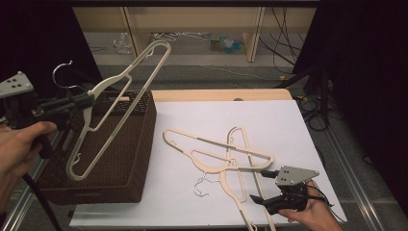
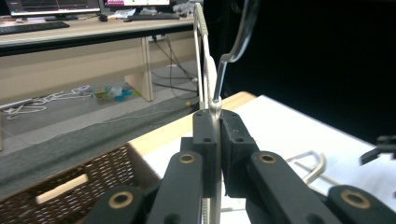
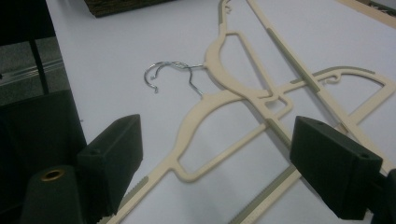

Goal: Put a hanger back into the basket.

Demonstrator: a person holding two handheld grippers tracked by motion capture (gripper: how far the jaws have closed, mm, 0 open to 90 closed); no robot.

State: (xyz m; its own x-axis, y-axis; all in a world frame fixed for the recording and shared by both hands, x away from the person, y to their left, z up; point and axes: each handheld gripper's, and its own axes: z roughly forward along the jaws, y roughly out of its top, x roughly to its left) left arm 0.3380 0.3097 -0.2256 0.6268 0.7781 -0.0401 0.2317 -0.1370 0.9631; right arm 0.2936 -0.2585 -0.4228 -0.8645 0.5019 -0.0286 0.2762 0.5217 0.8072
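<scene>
A cream plastic hanger (image 1: 102,88) with a metal hook hangs tilted over a brown wicker basket (image 1: 139,159) at the left. My left gripper (image 1: 89,100) is shut on its neck just below the hook; in the left gripper view the jaws (image 2: 215,116) pinch the thin hanger edge (image 2: 201,60) between them. Two more cream hangers (image 1: 231,161) lie crossed on the white table top, their wire hooks (image 3: 161,74) side by side. My right gripper (image 1: 259,185) rests open at the front right, beside the crossed hangers (image 3: 219,51), with nothing pressed between its pads.
The white sheet (image 1: 216,115) covers the table, whose wooden edge shows at the back. The basket (image 2: 70,196) stands at the sheet's left edge. Behind the table are a wooden shelf frame (image 1: 255,33), cables and small clutter on the floor.
</scene>
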